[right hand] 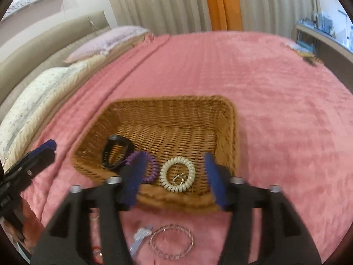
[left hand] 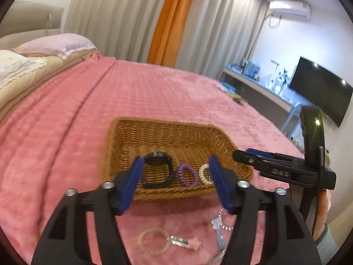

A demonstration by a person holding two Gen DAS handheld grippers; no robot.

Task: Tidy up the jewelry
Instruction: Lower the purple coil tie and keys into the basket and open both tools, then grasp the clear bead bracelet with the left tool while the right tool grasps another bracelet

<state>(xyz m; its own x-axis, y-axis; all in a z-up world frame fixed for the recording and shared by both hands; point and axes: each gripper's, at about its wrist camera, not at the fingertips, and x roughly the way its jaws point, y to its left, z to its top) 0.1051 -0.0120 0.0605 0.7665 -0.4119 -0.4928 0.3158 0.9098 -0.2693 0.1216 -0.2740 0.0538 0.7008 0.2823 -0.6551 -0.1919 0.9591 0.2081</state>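
Note:
A wicker basket (left hand: 167, 132) (right hand: 167, 108) sits on the pink bedspread. Inside lie a black watch (left hand: 157, 170) (right hand: 117, 152), a purple spiral band (left hand: 187, 175) (right hand: 151, 167) and a cream spiral band (left hand: 204, 173) (right hand: 177, 174). My left gripper (left hand: 175, 184) is open and empty, hovering over the basket's near edge. My right gripper (right hand: 176, 181) is open and empty above the near rim; it also shows in the left wrist view (left hand: 253, 154). On the bedspread before the basket lie a clear bead bracelet (left hand: 152, 239) (right hand: 172, 241), a pink clip (left hand: 187, 243) and a bluish charm with chain (left hand: 218, 225) (right hand: 141, 235).
Pillows (left hand: 55, 46) (right hand: 106, 42) lie at the head of the bed on the left. Small items (right hand: 306, 55) lie at the bed's far right corner. A desk and a dark screen (left hand: 320, 92) stand along the right wall. Curtains hang behind the bed.

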